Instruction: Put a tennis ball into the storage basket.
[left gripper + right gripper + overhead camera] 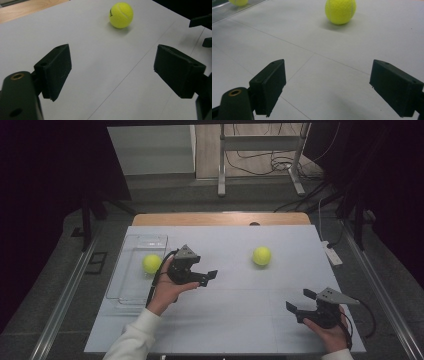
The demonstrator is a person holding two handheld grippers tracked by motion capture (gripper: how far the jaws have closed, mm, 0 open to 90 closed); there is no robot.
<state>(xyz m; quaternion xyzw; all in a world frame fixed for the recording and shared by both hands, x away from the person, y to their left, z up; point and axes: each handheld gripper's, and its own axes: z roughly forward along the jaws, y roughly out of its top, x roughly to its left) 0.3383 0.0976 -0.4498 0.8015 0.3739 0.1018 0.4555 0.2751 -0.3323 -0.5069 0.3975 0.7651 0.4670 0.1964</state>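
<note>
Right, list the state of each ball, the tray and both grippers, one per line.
Left gripper: open, nothing between the jaws, pointed toward the ball on the table.
Right gripper: open, empty.
Ball on the table: loose on the white surface, untouched.
Ball in the tray: lying inside the tray.
Clear tray: upright, at the table's left edge, holding one ball.

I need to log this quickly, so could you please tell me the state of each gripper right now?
Left gripper: open, holding nothing.
Right gripper: open, holding nothing.
</note>
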